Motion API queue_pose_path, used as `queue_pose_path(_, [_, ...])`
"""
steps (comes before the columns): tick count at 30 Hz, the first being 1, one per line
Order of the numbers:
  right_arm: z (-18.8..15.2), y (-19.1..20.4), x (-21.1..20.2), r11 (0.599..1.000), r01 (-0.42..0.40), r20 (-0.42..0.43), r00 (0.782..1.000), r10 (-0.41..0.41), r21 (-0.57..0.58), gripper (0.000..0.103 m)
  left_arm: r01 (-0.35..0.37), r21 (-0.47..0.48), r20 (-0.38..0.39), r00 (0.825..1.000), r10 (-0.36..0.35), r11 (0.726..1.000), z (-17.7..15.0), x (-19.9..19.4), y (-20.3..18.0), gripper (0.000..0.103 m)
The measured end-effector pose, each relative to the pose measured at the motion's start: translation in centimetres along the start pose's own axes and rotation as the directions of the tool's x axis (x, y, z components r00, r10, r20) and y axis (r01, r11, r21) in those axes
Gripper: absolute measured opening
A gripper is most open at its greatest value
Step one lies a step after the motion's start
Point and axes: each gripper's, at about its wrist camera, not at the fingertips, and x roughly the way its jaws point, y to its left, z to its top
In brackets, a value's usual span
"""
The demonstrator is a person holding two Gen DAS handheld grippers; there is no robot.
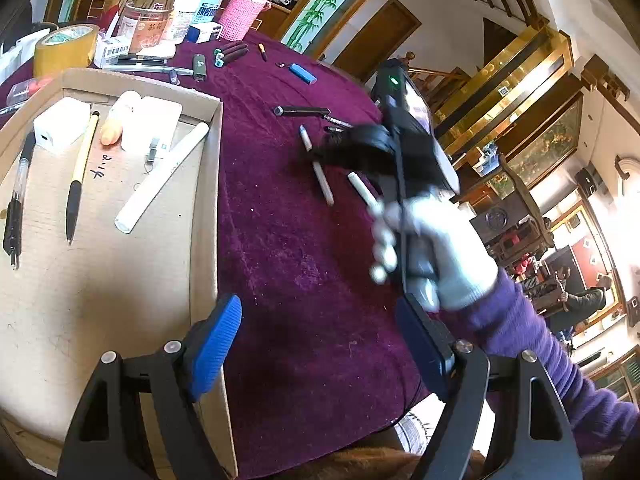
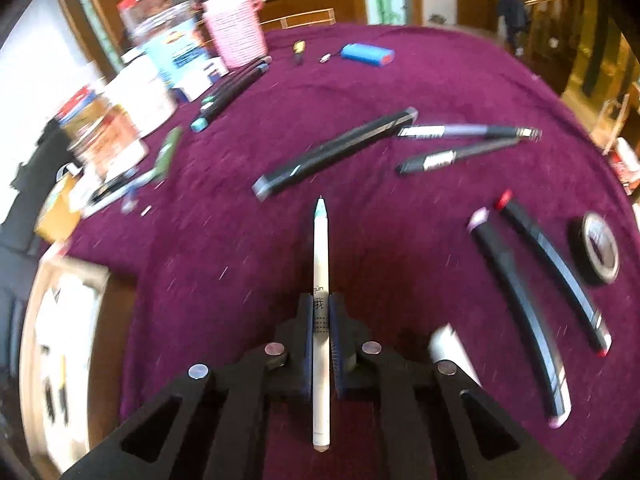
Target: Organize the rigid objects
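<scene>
My right gripper (image 2: 321, 312) is shut on a white pen (image 2: 321, 264) that points forward above the purple cloth. In the left wrist view the right gripper (image 1: 340, 148) hovers over the table, held by a gloved hand, with the white pen (image 1: 322, 178) in it. My left gripper (image 1: 320, 344) is open and empty, beside the right wall of a cardboard box (image 1: 210, 208). The box holds a white marker (image 1: 160, 178), two pens (image 1: 80, 176), a white charger (image 1: 60, 126) and other white items.
Black pens (image 2: 332, 152), two black markers (image 2: 520, 312), a tape roll (image 2: 600, 254) and a blue battery (image 2: 366, 56) lie on the purple cloth (image 2: 240, 260). Jars, boxes and a pink knitted bottle (image 1: 242, 14) crowd the far edge, with yellow tape (image 1: 66, 46).
</scene>
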Motion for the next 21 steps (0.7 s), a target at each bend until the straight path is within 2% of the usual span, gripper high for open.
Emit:
queue_pose_path(5, [-5.1, 1.1, -2.5, 0.991, -0.129, -0.064, 0.99, 0.127, -0.022, 0.009, -0.008, 0.011, 0.006, 1.0, 0.008, 1.0, -0.2, -0.2, -0.5, 0.079])
queue_pose_path(8, [-7.0, 1.1, -4.1, 0.975, -0.22, -0.084, 0.972, 0.218, -0.011, 0.009, -0.019, 0.027, 0.0, 1.0, 0.019, 0.999, -0.3, 0.0, -1.3, 0.079])
queue_pose_path(10, [-7.3, 0.8, -6.2, 0.976, -0.213, -0.008, 0.977, 0.212, -0.048, 0.009, -0.025, 0.05, -0.007, 1.0, 0.025, 0.998, -0.5, 0.1, -2.2, 0.079])
queue_pose_path(12, [-7.2, 0.6, -9.2, 0.983, -0.129, 0.117, 0.983, 0.144, -0.128, 0.009, -0.038, 0.081, -0.011, 0.999, 0.039, 0.996, -0.6, 0.4, -3.1, 0.079])
queue_pose_path(13, [-7.2, 0.5, -11.1, 0.983, -0.087, 0.193, 0.974, 0.119, -0.163, 0.01, -0.047, 0.093, -0.012, 0.999, 0.048, 0.995, -0.6, 0.6, -3.5, 0.079])
queue_pose_path(15, [-7.4, -0.1, -14.5, 0.979, -0.009, 0.348, 0.934, 0.08, -0.203, 0.028, -0.067, 0.11, -0.014, 0.998, 0.069, 0.992, -0.5, 1.2, -4.3, 0.079])
queue_pose_path(17, [-7.7, -1.3, -17.3, 0.978, 0.046, 0.504, 0.862, 0.063, -0.202, 0.101, -0.088, 0.118, -0.014, 0.996, 0.09, 0.989, -0.3, 2.0, -4.9, 0.079])
queue_pose_path(18, [-8.0, -2.5, -18.2, 0.982, 0.051, 0.581, 0.811, 0.065, -0.18, 0.102, -0.099, 0.119, -0.013, 0.995, 0.101, 0.988, -0.1, 2.3, -5.1, 0.079])
queue_pose_path(19, [-7.5, -3.6, -18.1, 0.987, 0.04, 0.623, 0.78, 0.065, -0.154, 0.102, -0.116, 0.117, -0.012, 0.993, 0.118, 0.986, 0.1, 3.0, -5.3, 0.079])
queue_pose_path(20, [-7.1, -4.6, -17.7, 0.992, 0.029, 0.617, 0.785, 0.056, -0.126, 0.102, -0.127, 0.116, -0.012, 0.992, 0.129, 0.985, 0.3, 3.4, -5.5, 0.079])
queue_pose_path(21, [-6.2, -5.6, -16.7, 0.994, 0.008, 0.552, 0.832, 0.053, -0.107, 0.102, -0.138, 0.117, -0.012, 0.99, 0.141, 0.983, 0.4, 3.8, -5.7, 0.079])
